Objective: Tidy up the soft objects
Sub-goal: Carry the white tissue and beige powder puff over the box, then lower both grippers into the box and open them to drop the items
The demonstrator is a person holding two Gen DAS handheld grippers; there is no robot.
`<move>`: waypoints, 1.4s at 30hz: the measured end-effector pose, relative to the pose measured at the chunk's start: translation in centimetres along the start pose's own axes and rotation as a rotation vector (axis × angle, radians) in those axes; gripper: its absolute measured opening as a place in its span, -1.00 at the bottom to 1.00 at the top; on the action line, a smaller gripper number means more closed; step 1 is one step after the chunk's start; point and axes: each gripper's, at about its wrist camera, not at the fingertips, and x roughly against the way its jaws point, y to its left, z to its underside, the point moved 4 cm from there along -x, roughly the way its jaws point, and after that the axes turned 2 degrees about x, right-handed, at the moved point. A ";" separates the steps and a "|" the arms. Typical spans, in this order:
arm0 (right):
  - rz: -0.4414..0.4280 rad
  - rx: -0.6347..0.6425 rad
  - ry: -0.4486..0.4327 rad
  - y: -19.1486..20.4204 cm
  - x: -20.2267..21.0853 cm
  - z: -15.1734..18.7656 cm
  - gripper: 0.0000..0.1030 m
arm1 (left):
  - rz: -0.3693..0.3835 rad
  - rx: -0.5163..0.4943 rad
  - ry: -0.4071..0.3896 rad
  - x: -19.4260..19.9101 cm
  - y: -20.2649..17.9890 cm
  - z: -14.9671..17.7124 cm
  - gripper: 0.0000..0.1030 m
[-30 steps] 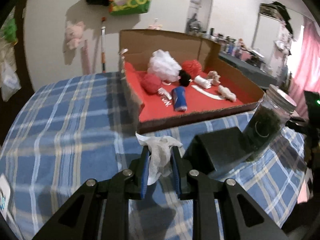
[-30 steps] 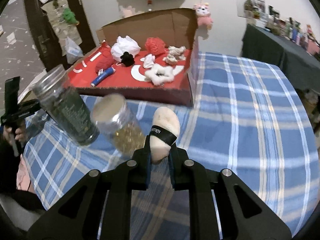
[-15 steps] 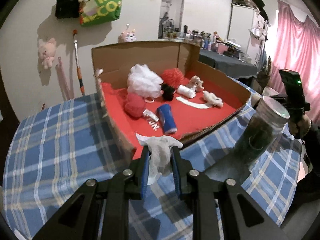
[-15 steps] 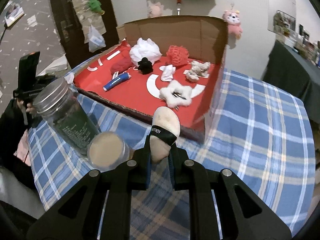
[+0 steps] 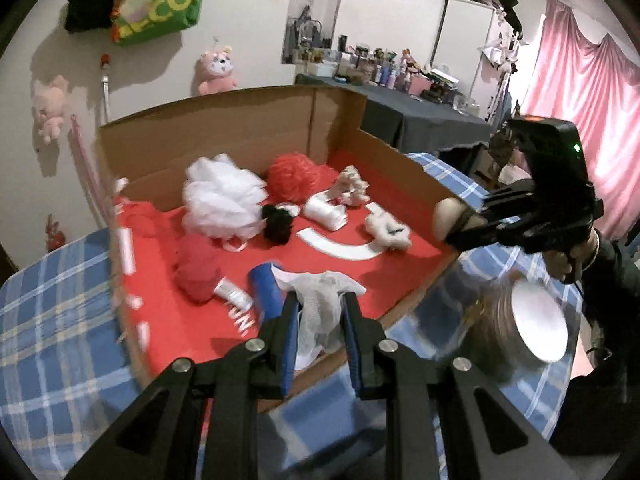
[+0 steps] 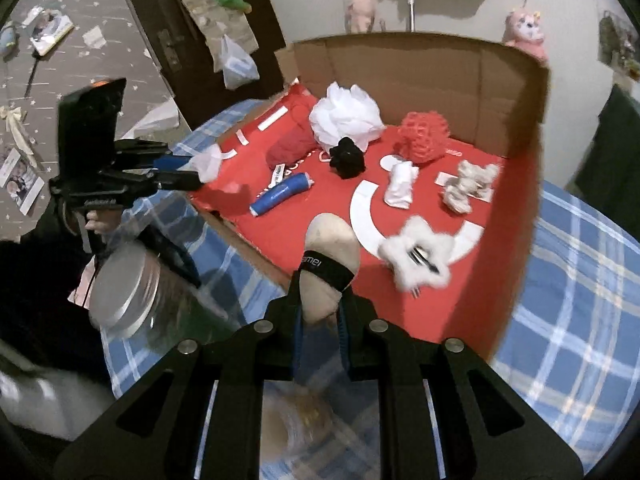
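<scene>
My left gripper [image 5: 319, 300] is shut on a crumpled white mesh cloth [image 5: 322, 308], held over the near edge of the cardboard box [image 5: 224, 132] with its red floor. My right gripper [image 6: 320, 292] is shut on a beige sponge with a black band [image 6: 326, 268], also above the box's near edge. In the left wrist view the right gripper [image 5: 450, 224] shows at the box's right wall; in the right wrist view the left gripper [image 6: 200, 170] shows at the box's left corner. Inside lie a white pouf [image 5: 224, 202], a red pouf [image 5: 294, 176], a black scrunchie [image 6: 347, 157] and a blue roll [image 6: 280, 198].
A jar with a silver lid [image 5: 532, 332] stands on the blue plaid cloth [image 5: 48, 320] beside the box's near right corner, seen also as the jar [image 6: 120, 296] at lower left. A second jar [image 6: 300, 420] lies blurred under my right gripper. Wall toys hang behind the box.
Both grippers have risen and moved forward from over the plaid cloth to above the box's near edge, each still holding its item. The jars have slid lower in view.
</scene>
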 end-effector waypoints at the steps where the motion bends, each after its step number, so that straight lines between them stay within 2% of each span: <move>1: -0.008 -0.010 0.031 0.0 -0.8 -0.7 -0.71 | -0.002 -0.003 0.009 -0.5 -0.3 -0.3 -0.57; 7: -0.051 -0.071 0.172 -0.7 -4.3 -3.1 -0.69 | -0.005 -0.009 0.131 -4.8 -1.1 -1.7 -0.57; 15: -0.060 -0.131 0.275 -2.3 -7.3 -4.0 -0.69 | -0.009 -0.021 0.231 -7.9 -1.2 -2.4 -0.57; 20: -0.034 -0.133 0.311 -2.6 -8.4 -4.3 -0.68 | -0.020 -0.020 0.280 -9.1 -0.9 -2.1 -0.56; 27: -0.008 -0.148 0.385 -2.8 -9.8 -4.5 -0.68 | -0.029 -0.010 0.321 -10.3 -0.1 -1.6 -0.56; 32: 0.007 -0.141 0.409 -2.9 -10.4 -4.6 -0.66 | -0.028 -0.010 0.322 -10.7 0.0 -1.9 -0.55; 42: 0.035 -0.124 0.439 -1.7 -11.3 -5.3 -0.65 | -0.030 -0.003 0.329 -11.0 0.1 -2.0 -0.21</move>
